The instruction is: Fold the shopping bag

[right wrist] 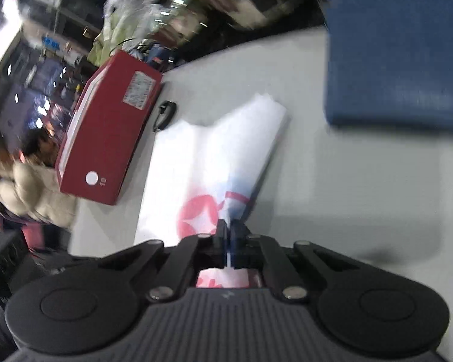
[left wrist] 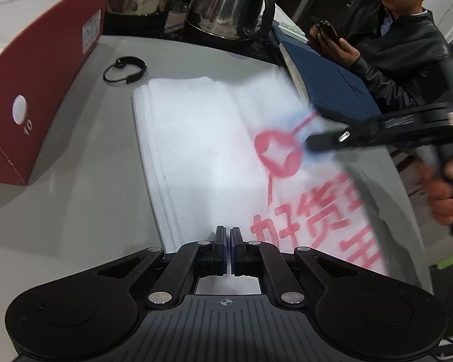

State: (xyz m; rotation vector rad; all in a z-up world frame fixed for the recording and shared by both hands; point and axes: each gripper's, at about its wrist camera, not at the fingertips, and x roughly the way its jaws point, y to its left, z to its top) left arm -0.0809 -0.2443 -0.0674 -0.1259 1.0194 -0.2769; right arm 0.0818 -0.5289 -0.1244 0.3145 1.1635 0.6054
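White non-woven shopping bag with red printed characters and a red ring motif (left wrist: 214, 150) lying partly folded on grey bench (left wrist: 84, 199), stacked layers showing along its left edge. Right-hand flap raised off the bench and blurred.

Left gripper (left wrist: 228, 250): jaws drawn almost together, only a thin slit between the blue-edged pads. Positioned over the near edge of the bag; white fabric visible beneath and behind the linkage. Whether any fabric sits in the slit cannot be told.

Right gripper (right wrist: 228, 241): jaws clamped on a thin white sheet of the shopping bag (right wrist: 208, 163), which runs between the pads and rises forward as a lifted, peaked flap. Same gripper seen from the left wrist view (left wrist: 309, 143), entering from the right, tip at the raised flap beside the red ring motif; holding hand (left wrist: 444, 193) blurred.

Surroundings: red cardboard shoe box marked "10" (left wrist: 36, 96) on the bench just left of the bag; black curved headband-like item (left wrist: 124, 69) between box and bag; dark blue flat box (left wrist: 329, 84) at the bag's far right corner; stainless steel kettle (left wrist: 226, 3) behind; seated man in black jacket holding a phone (left wrist: 401, 39) beyond the bench.
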